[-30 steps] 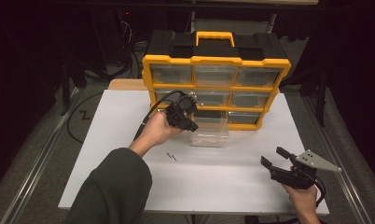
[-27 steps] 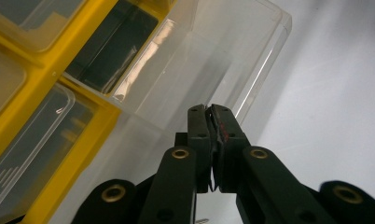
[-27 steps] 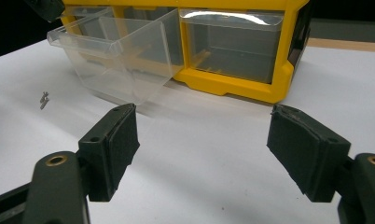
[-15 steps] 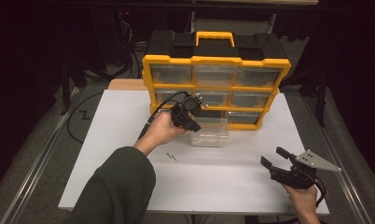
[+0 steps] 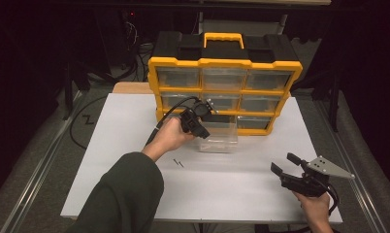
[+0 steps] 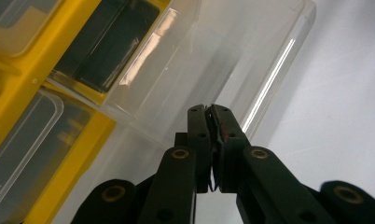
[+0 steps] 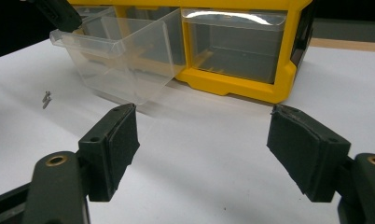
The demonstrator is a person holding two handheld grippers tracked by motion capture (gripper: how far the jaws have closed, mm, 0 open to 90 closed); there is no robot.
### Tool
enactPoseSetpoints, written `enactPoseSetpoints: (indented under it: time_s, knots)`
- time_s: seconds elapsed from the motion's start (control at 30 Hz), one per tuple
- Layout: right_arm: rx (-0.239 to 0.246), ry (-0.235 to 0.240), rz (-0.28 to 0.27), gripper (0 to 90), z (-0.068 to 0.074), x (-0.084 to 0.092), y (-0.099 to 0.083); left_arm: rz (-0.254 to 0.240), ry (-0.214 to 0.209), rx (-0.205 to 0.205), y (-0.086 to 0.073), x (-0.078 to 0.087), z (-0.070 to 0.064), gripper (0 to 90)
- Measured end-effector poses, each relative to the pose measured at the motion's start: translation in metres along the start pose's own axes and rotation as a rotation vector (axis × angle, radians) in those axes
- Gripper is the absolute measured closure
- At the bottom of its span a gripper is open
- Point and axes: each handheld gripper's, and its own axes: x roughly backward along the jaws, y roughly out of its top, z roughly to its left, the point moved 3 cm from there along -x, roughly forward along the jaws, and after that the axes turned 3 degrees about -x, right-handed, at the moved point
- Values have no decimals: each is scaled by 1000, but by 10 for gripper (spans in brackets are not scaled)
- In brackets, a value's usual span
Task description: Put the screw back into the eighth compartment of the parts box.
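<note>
A clear plastic drawer is pulled out of the bottom row of the yellow and black organizer and rests on the white sheet. My left gripper hangs over the drawer's left front corner with its jaws pressed together. In the left gripper view the left gripper points down into the drawer; I cannot tell whether anything tiny is pinched. Two small screws lie on the sheet in front of the drawer. My right gripper rests open at the near right, and in the right gripper view the right gripper faces the drawer with nothing between its pads.
The organizer's other drawers are pushed in. The white sheet covers the table, with black cables on the floor to the left. A person's dark sleeve comes in from the bottom.
My left gripper has edged slightly to the right over the drawer. The right gripper has not moved.
</note>
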Motion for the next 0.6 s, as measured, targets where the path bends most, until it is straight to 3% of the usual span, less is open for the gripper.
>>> enactPoseSetpoints:
  time_s: [0.6]
  knots:
    - [-1,4,0,259,0,0,0,23,17,5,2,-7,2,861]
